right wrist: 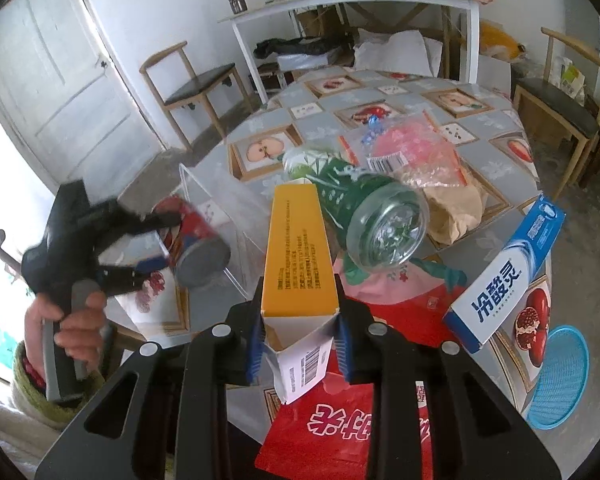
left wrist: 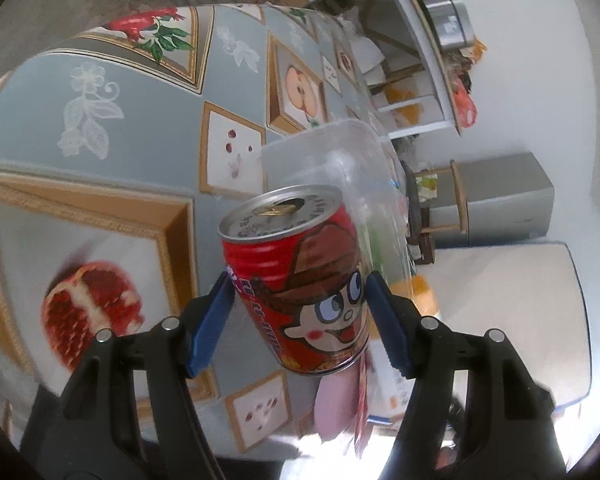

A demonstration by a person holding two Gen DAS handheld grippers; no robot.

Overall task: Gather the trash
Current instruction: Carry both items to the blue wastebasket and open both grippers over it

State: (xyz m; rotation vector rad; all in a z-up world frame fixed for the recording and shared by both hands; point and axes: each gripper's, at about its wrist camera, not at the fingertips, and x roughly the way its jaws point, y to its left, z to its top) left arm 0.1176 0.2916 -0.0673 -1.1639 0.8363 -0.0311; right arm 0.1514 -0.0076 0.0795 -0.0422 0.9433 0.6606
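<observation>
**Can and box in my grippers over the fruit tablecloth**

Fruit-print tablecloth (right wrist: 452, 92) fills the middle of both views, with chairs, a white door and a cluttered white shelf table behind it in the right wrist view.

My left gripper (left wrist: 300, 304) pinches a red can (left wrist: 300, 276), its blue pads pressed on both sides of the can low in the frame; the can tilts, silver top up. Just behind it stands a clear bin (left wrist: 332, 156). In the right wrist view the same gripper shows at left centre, gripped by my hand (right wrist: 74, 320), with the can beside the bin.

My right gripper (right wrist: 300, 336) clamps a yellow box (right wrist: 296, 256) at its open end, bottom centre, a barcoded flap hanging below the pads. Beyond the box, centre frame, lies a green bottle (right wrist: 364, 208), base toward me. A blue-white box (right wrist: 504, 276) lies at right, a red packet (right wrist: 352, 424) under my fingers, a blue basket (right wrist: 560, 376) at lower right.
</observation>
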